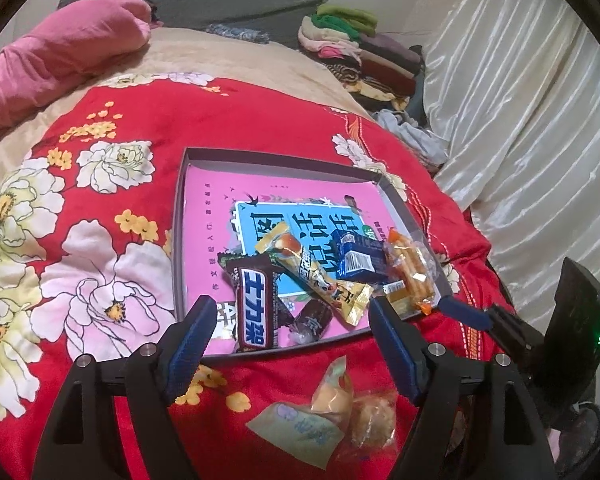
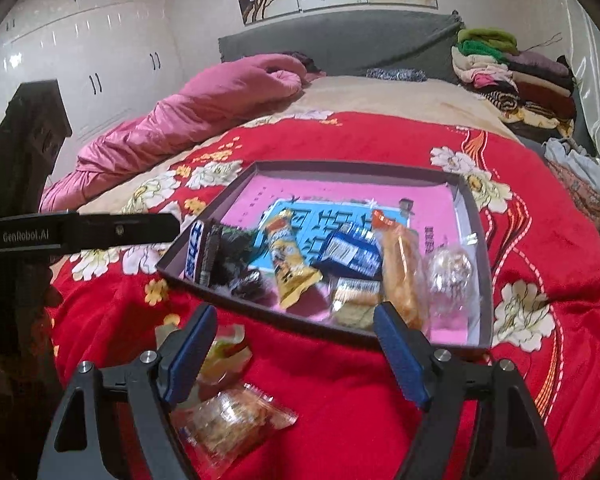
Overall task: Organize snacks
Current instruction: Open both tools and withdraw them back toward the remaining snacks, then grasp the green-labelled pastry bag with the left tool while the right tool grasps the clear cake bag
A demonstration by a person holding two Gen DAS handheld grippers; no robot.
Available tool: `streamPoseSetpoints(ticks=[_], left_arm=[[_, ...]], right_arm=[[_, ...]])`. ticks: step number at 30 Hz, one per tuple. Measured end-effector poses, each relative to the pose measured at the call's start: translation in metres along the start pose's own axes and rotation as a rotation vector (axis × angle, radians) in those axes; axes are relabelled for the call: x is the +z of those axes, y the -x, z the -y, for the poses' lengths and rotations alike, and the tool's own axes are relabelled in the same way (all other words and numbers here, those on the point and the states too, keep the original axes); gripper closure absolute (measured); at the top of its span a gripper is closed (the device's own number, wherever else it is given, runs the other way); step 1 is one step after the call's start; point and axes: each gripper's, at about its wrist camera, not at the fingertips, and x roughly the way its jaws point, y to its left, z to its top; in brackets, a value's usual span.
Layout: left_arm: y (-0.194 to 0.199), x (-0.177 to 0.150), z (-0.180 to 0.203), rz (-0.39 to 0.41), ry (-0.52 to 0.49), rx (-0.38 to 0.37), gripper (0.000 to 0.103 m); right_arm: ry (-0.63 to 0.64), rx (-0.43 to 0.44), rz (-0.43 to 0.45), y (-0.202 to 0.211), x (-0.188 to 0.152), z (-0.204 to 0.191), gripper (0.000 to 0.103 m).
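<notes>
A shallow grey tray [image 1: 180, 216] lies on the red flowered blanket with a pink book in it. On the book lie a Snickers bar [image 1: 256, 312], a yellow bar [image 1: 316, 276], a blue packet [image 1: 358, 258] and an orange wafer pack [image 1: 410, 276]. My left gripper [image 1: 292, 308] hangs open over the tray's near edge, holding nothing. My right gripper [image 2: 296, 314] is open and empty above the tray's near rim [image 2: 472, 216]. A clear-wrapped round pastry [image 2: 450, 268] rests in the tray's right part. Another clear-wrapped pastry [image 2: 232, 416] and a yellowish snack [image 2: 224, 348] lie loose on the blanket.
A pink quilt [image 2: 188, 116] lies rolled along the bed's left side. Folded clothes [image 2: 512, 76] are stacked at the far right by a white curtain [image 1: 520, 120]. A grey headboard [image 2: 340, 40] and white wardrobes [image 2: 80, 52] stand behind.
</notes>
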Motion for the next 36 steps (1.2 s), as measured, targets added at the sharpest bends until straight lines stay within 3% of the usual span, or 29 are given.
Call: streamPoseSetpoints(ticks=[15,36], left_arm=[[-0.007,-0.018,0.008,-0.09,-0.052,-0.013,0.024],[-0.041,-0.049,0.019,-0.277,-0.141,-0.02,0.024]], right_arm=[[0.025,0.05,-0.127,0.0,-0.029,-0.023,0.023],[0.341,0.067,-0.248,-0.023,-0.06,-0.051,0.015]])
